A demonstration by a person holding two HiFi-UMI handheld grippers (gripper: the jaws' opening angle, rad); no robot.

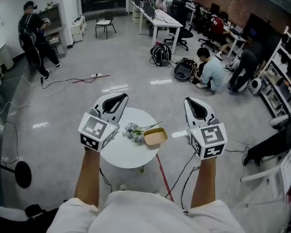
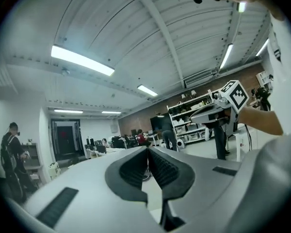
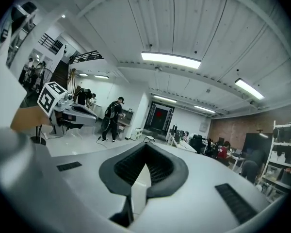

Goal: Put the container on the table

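Observation:
A shallow tan container (image 1: pixel 155 137) lies on the small round white table (image 1: pixel 123 157), at its right side, beside a small bunch of pale flowers (image 1: pixel 134 131). My left gripper (image 1: pixel 117 97) is held high over the table's left edge, and my right gripper (image 1: pixel 194 103) is up to the right of the table. Both point forward and tilt upward, so the gripper views show ceiling and room, not the table. Both stand apart from the container. The left gripper (image 2: pixel 147 150) and the right gripper (image 3: pixel 146 148) each have their jaws together with nothing between them.
Black cables and a red line run on the floor by the table's foot (image 1: pixel 161 171). A white chair (image 1: pixel 276 171) stands at the right and a black round stand (image 1: pixel 22 174) at the left. People crouch by bags (image 1: pixel 211 72) further off; another person (image 1: pixel 34 35) stands far left.

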